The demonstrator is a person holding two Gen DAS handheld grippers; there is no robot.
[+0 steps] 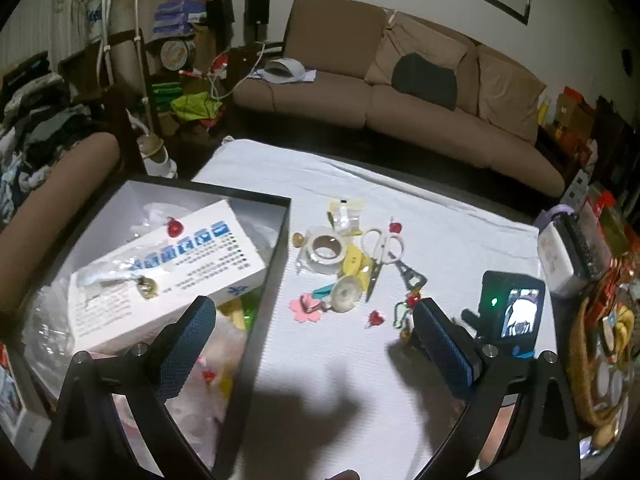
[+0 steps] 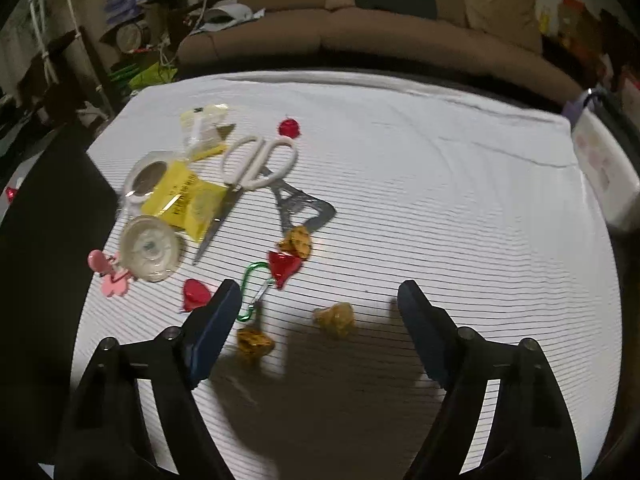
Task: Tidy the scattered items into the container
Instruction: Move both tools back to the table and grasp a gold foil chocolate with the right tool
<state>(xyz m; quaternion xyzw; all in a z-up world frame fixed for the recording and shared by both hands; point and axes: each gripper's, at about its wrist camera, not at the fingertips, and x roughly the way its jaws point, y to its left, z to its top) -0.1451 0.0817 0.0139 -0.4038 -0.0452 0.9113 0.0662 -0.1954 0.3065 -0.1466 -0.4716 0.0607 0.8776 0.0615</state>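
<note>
A black box (image 1: 264, 280) with white inside sits at the table's left, holding a white carton (image 1: 168, 272) and plastic bags. Scattered on the white cloth lie white-handled scissors (image 2: 256, 168), a tape roll (image 1: 326, 248), a yellow packet (image 2: 184, 200), a clear round disc (image 2: 150, 248), a pink flower clip (image 2: 110, 276), red wrapped candies (image 2: 196, 294), gold wrapped candies (image 2: 336, 318) and a green carabiner (image 2: 252, 292). My left gripper (image 1: 312, 316) is open and empty over the box's right edge. My right gripper (image 2: 320, 300) is open and empty, just above the gold candies.
A grey Eiffel tower charm (image 2: 296, 204) lies under the scissors. A white container (image 1: 560, 256) and a wicker basket (image 1: 588, 364) stand at the table's right edge. A brown sofa (image 1: 400, 92) runs behind the table. The right gripper's camera screen (image 1: 516, 304) shows in the left wrist view.
</note>
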